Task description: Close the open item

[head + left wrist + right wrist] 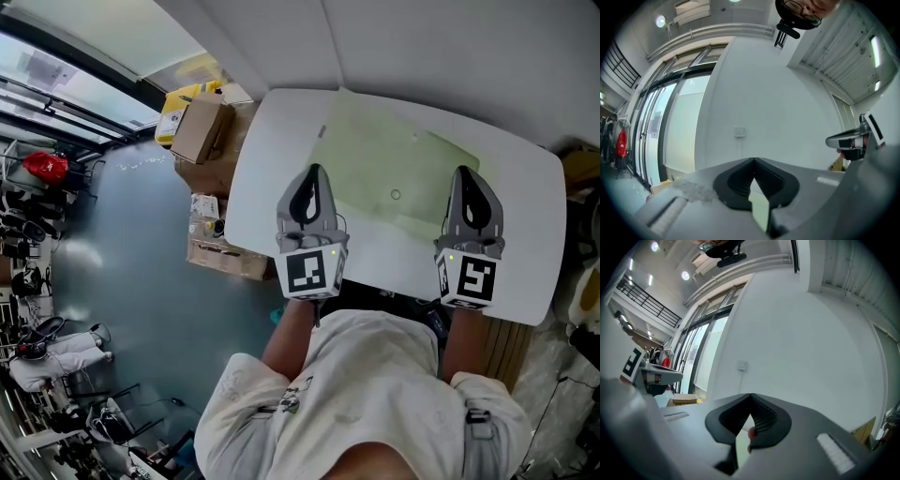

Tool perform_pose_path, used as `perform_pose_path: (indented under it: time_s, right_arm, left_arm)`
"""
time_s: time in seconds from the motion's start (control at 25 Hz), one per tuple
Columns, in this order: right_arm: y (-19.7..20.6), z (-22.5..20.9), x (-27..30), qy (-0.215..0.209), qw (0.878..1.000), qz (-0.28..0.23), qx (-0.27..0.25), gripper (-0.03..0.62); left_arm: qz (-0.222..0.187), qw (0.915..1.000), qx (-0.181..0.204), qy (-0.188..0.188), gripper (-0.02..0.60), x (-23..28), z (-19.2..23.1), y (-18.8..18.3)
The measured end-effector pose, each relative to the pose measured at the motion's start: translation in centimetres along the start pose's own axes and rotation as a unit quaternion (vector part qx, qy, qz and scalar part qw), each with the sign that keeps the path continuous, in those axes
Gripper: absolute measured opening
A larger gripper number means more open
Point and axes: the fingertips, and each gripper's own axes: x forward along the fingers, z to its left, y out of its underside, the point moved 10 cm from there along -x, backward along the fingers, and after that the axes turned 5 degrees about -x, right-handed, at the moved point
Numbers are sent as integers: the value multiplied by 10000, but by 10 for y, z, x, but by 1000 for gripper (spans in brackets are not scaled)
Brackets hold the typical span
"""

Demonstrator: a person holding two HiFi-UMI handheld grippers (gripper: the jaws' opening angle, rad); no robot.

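Observation:
A white table (525,234) carries a pale green mat (384,169) with a small ring-shaped mark (395,195) near its middle. No open item shows in any view. My left gripper (312,171) hovers over the mat's left edge, jaws shut with nothing between them. Over the mat's right edge, my right gripper (466,172) is also shut and holds nothing. Both gripper views point up at a white wall: the left gripper (753,160) and the right gripper (751,395) each show their tips touching.
Cardboard boxes (202,131) and a yellow package (176,108) stand on the floor left of the table. A wall runs behind the table. Wooden slats (506,352) lie at the front right. A wall switch (738,131) shows ahead.

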Motion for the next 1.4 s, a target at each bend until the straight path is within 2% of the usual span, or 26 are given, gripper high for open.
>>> perform_pose_path:
  time_s: [0.16,0.32,0.4,0.48,0.64,0.76,1.16,1.4]
  right_arm:
    - [-1,15,18,-144,9999,84,-38,2]
    - [-1,33,34,-295,9994,127,-117,2]
    - [-1,41,40,-360,9991,164,-145,2]
    - [2,47,45,-404,9988,222,-182,2]
    - [10,57,55,-494,9978,342,-263,2]
    - [10,64,63,-550,9972,409,-301,2]
    - [22,88,84,-696,9944,682,-418,2]
    - [30,100,99,-745,9923,836,-531,2]
  left_arm:
    - [22,10000,13,-41,2,4,18,16]
    - [167,9995,-228,-124,2,8,35,36]
    - [261,9995,-116,-103,5,9,43,42]
    - [405,9991,-85,-108,32,11,49,50]
    - [698,9969,-281,-221,52,13,58,76]
    - [880,9950,-374,-285,90,15,65,90]
    - [1535,9824,-1006,-337,215,24,88,138]
    - [1863,9738,-1287,-227,247,33,97,166]
